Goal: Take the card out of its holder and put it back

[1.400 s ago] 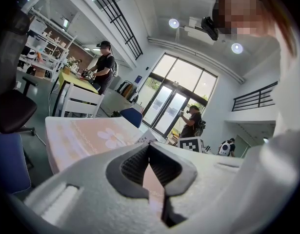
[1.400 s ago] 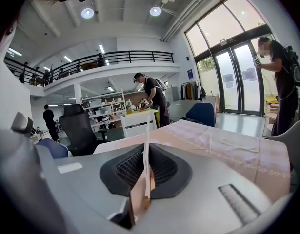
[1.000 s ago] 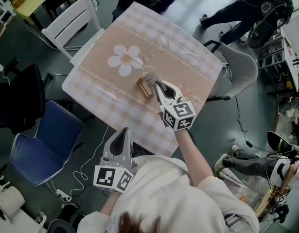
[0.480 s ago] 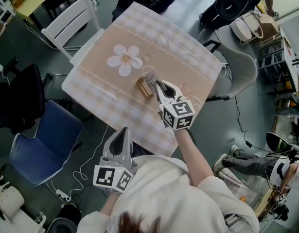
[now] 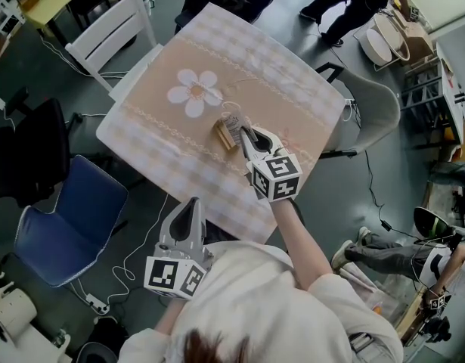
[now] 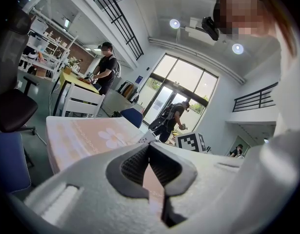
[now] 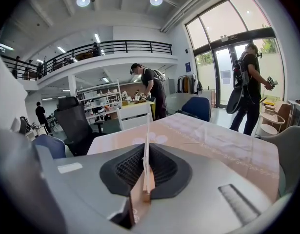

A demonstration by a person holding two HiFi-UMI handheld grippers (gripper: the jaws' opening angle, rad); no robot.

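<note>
Right gripper (image 5: 246, 132), jaws pinched narrowly on the thin card (image 7: 147, 140), stands at the wooden holder (image 5: 224, 138) mid-table (image 5: 308, 89); left gripper (image 5: 191, 205), jaws together and empty, hangs off the near edge; neither of the 2 steps looks finished.

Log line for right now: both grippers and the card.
left gripper: shut, empty, short of table | right gripper: shut on card | card: edge-on between pads, at wooden holder
</note>
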